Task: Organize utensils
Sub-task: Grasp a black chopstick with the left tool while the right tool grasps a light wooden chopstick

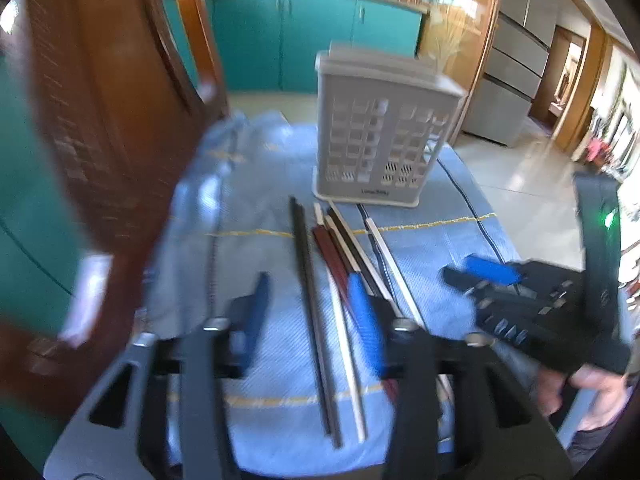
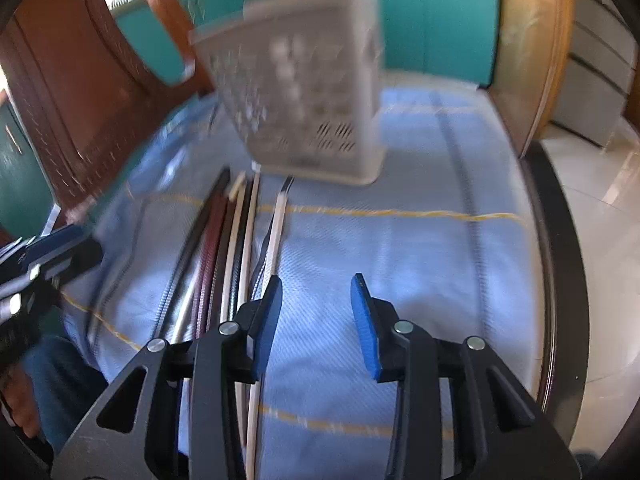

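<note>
Several chopsticks [image 1: 340, 280], dark, reddish and pale, lie side by side on a blue cloth [image 1: 260, 208]. A grey perforated utensil holder [image 1: 384, 132] stands upright just beyond their far ends. My left gripper [image 1: 312, 312] hovers over the chopsticks. Its blue pads [image 1: 364, 320] stand apart and touch none of them. In the right wrist view my right gripper [image 2: 316, 320] is open over bare cloth, with the chopsticks [image 2: 240, 240] just left of its left finger. The holder [image 2: 304, 92] shows blurred ahead. The right gripper [image 1: 480, 272] also shows at the right of the left wrist view.
A brown wooden chair back [image 1: 100, 120] rises close on the left. The table's dark rim [image 2: 560, 280] curves along the right, with tiled floor [image 2: 608, 184] beyond. Teal cabinets [image 1: 312, 40] and a fridge [image 1: 516, 60] stand behind. A hand [image 1: 592, 392] holds the right gripper.
</note>
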Tool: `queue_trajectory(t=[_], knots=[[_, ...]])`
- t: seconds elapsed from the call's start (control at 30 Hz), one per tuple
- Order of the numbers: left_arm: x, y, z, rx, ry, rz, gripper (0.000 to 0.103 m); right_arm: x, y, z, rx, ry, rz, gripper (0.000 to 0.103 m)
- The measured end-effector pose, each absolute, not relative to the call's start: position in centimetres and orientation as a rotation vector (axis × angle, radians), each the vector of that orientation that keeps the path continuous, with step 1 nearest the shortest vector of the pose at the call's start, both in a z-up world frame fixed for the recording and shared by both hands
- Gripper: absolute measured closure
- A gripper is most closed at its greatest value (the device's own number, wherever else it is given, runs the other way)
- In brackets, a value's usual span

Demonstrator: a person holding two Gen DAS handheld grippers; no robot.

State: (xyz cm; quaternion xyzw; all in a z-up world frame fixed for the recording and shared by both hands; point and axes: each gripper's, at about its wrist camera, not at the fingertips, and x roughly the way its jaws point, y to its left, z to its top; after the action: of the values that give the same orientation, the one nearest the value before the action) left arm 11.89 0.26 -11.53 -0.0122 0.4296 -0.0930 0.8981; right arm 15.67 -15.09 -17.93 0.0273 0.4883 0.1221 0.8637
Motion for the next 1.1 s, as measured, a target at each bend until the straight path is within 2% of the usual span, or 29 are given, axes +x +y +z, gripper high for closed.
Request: queue_trajectory(t=[0.1,0.17,0.3,0.4,0.43,0.5,0.63,0.73,0.8,0.9,0.93,1.1], knots=[[15.9,-0.1,-13.1,0.008,0.947,-0.198,0.068,17.2,-13.2,-19.1,-0.004,1.078,0.285,0.067],[17.9,-0.3,-13.8,0.042,0.973,-0.202,0.073,18.0,-12.8,-19.6,-0.024,1.092,0.274,0.074],[20.2,0.0,-14.7,0.048,1.036,-0.215,0.074,19.2,-12.8,-19.5,-0.098,1.133,0.263,0.098],[21.0,-0.1,-15.0,0.106,1.064,-0.213,0.074,20.5,-13.4,-19.1,-0.066,1.153,0.287,0.098],[21.5,-0.2,-15.1,0.122,1.075,-0.218,0.074,20.8,-13.4,-18.9,-0.044,1.148,0.310,0.096],[22.6,-0.7,-15.4,0.180,1.096,-0.224,0.075,21.4,-13.1,-19.0,-0.008,1.164,0.357,0.084],[23.4,-0.1,-16.5,0.138,1.135,-0.250,0.078,22.1,-11.3,-19.7,-0.044,1.139,0.379,0.081],[23.3,0.0,-17.7,0.098,1.161,-0.285,0.078,21.8,-10.1,-19.7,-0.141,1.092,0.356,0.085],[22.9,-0.4,-18.2,0.103,1.167,-0.295,0.078,21.5,-9.9,-19.9,-0.184,1.083,0.343,0.092],[22.1,-0.9,-18.7,0.136,1.151,-0.299,0.079,21.1,-11.1,-20.2,-0.195,1.093,0.339,0.093],[21.8,-0.8,-18.8,0.136,1.144,-0.296,0.084,21.2,-11.4,-20.3,-0.187,1.096,0.337,0.094],[20.8,0.2,-19.2,0.064,1.142,-0.301,0.090,21.8,-13.2,-20.3,-0.140,1.089,0.324,0.094]])
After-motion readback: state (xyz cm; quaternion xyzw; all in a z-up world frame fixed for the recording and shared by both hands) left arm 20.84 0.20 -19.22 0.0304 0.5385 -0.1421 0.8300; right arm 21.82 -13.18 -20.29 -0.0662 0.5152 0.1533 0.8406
